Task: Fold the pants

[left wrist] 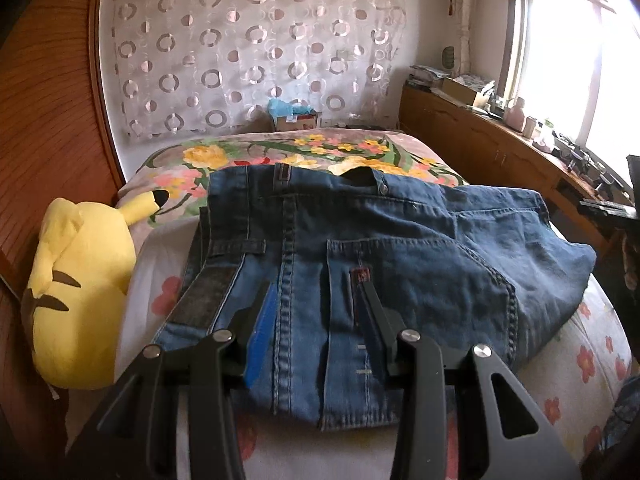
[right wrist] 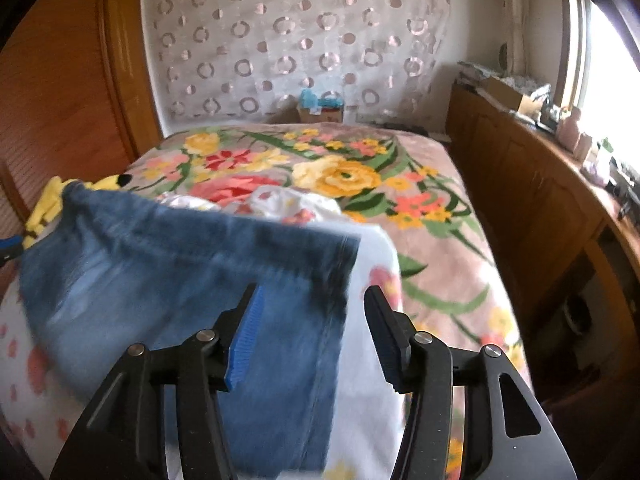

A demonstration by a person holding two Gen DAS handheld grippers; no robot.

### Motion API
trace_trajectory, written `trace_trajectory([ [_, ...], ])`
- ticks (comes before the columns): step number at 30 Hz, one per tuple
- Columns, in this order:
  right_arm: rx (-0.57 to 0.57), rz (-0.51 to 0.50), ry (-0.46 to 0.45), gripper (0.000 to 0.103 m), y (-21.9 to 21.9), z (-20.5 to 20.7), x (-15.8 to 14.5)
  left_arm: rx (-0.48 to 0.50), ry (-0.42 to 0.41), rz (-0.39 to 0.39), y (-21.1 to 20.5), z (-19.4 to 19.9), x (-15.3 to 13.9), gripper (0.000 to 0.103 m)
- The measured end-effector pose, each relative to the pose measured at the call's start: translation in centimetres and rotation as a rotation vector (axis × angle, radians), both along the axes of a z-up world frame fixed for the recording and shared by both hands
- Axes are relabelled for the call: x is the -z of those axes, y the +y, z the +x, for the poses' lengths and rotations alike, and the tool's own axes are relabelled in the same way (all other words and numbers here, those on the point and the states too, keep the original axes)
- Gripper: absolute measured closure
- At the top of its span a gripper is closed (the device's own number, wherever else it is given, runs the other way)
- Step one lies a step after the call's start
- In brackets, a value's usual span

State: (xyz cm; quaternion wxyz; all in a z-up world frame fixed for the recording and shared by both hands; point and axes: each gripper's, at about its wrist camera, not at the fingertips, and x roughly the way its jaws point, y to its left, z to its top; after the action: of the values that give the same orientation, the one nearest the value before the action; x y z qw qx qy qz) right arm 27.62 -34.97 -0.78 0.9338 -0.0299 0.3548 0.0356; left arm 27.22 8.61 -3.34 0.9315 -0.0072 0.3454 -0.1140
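Blue denim pants (left wrist: 380, 248) lie bunched on a white flowered sheet on the bed, waistband and back pocket toward me in the left wrist view. My left gripper (left wrist: 316, 300) is open, its fingers spread over the waist area with nothing held. In the right wrist view a folded part of the pants (right wrist: 192, 292) lies blurred on the sheet. My right gripper (right wrist: 312, 304) is open just above its right edge, empty.
A yellow plush toy (left wrist: 80, 288) lies at the left of the pants, by the wooden wardrobe. A floral blanket (right wrist: 360, 184) covers the far bed. A wooden cabinet (right wrist: 540, 208) with clutter runs along the right under the window.
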Motion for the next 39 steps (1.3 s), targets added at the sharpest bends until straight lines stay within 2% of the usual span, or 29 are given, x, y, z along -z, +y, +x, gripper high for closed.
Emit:
trace_trajectory([
  [7,-0.001,0.030,0.080,0.033,0.9,-4.6,2.7,-0.028,0.015,0.026,0.5,-1.3,0.5,0.063],
  [17,0.024,0.114,0.169,0.033,1.0,-4.3,6.1,-0.077,0.048,0.030,2.6,-2.1,1.5,0.063],
  [22,0.014,0.083,0.181,0.033,1.9,-4.0,7.2,-0.116,0.071,0.041,4.3,-1.9,2.3,0.063],
  [29,0.011,0.009,0.139,0.032,3.0,-4.4,7.8,-0.196,0.092,0.072,6.6,-1.0,3.4,0.063],
  [34,0.011,0.001,0.128,0.032,3.1,-4.4,7.9,-0.242,0.102,0.069,7.8,-0.1,4.1,0.063],
  [39,0.009,0.002,0.126,0.032,3.1,-4.5,8.0,-0.275,0.112,0.033,8.5,0.7,4.3,0.063],
])
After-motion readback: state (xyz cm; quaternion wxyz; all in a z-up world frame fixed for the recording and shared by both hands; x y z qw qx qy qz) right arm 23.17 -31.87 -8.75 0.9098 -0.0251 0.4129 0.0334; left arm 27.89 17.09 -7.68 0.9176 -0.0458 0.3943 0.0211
